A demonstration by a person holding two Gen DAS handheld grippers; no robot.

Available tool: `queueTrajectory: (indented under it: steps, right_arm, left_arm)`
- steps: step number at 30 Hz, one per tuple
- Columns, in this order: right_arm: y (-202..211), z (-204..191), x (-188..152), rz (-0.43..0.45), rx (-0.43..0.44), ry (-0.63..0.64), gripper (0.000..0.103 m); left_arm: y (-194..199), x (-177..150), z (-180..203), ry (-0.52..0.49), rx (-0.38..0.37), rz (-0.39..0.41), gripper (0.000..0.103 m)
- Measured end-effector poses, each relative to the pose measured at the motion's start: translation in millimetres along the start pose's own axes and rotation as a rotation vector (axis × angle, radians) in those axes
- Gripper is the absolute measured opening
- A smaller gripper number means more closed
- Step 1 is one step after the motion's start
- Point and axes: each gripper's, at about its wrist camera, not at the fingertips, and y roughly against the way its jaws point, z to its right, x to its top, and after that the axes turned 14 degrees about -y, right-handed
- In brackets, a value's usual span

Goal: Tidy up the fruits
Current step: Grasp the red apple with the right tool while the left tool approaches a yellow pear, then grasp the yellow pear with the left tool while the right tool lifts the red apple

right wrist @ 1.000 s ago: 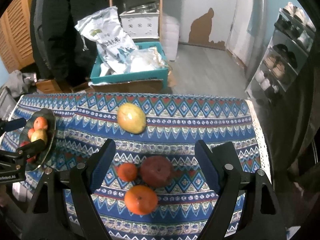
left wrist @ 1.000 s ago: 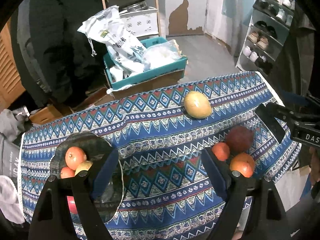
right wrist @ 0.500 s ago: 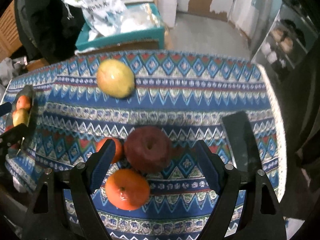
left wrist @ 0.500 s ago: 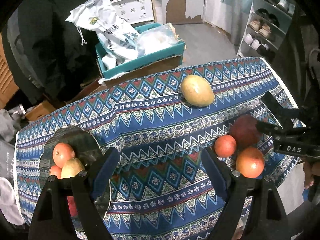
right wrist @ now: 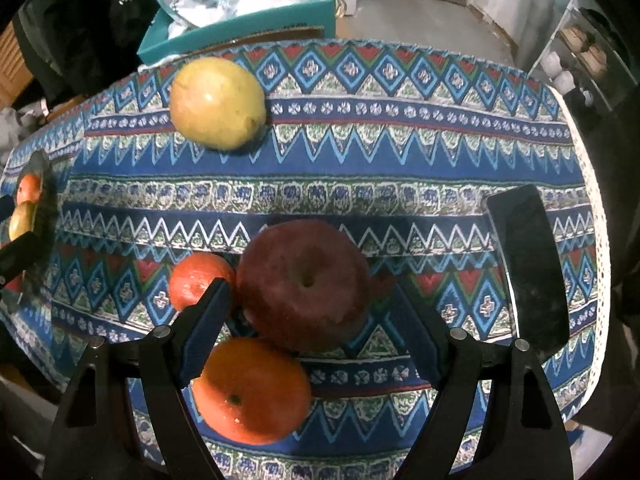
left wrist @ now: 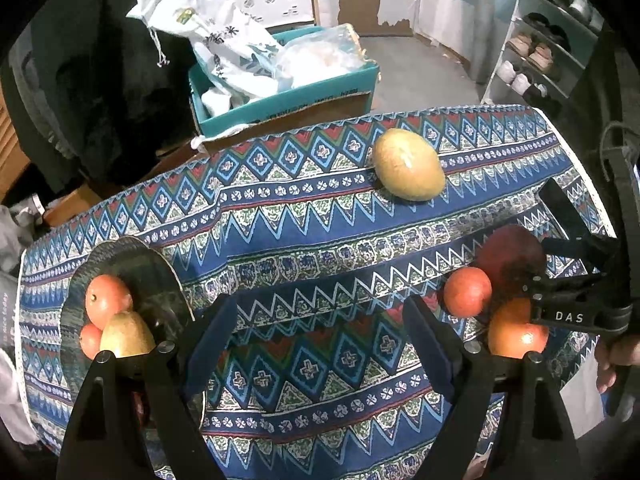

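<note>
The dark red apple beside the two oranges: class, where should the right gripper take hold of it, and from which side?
Grip the dark red apple across its widest middle, coming from above. It sits stem dimple up, and the open right gripper already straddles it. The small orange and large orange touch it, so one finger should probably slip between them.

tablecloth point(right wrist: 400, 152): woven cloth, matt, patterned
apple point(right wrist: 304, 284): dull red skin, smooth
orange point(right wrist: 252, 392): glossy, dimpled peel
plate point(left wrist: 156, 272): dark, shiny glaze
right claw point(right wrist: 316, 332): matt black plastic, blue pads
</note>
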Motion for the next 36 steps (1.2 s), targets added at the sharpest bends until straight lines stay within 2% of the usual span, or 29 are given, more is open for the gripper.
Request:
queueTrajectory:
  steps: [9,12,15,18,21,30,36]
  right_arm:
    - [-20,11,6,-0.044,0.065,-0.065,0.081]
    - [-22,16,8,-0.068,0.105,-0.087,0.074]
    - [-21,17,10,-0.07,0.103,-0.091,0.074]
    - [-18,14,10,-0.043,0.063,-0.072,0.074]
    - [-9,14,16,-0.004,0.062,-0.07,0.074]
    - [8,20,44,0.131,0.004,-0.079,0.074]
    - [9,22,59,0.175,-0.026,-0.075,0.074]
  left_arm:
    - [-11,1,-2,0.024,-0.023,-0.022,0.086]
    - [-14,3,-1,0.03,-0.035,-0.027,0.086]
    - [-18,6,-1,0.045,-0.055,-0.031,0.086]
    - [-20,10,-1,0.059,-0.071,-0.03,0.086]
    - [-23,17,-1,0.078,-0.082,-0.026,0.086]
    - [-35,56,6,0.107,-0.113,-0.001,0.086]
    - [-47,79,14,0.11,-0.145,0.004,0.086]
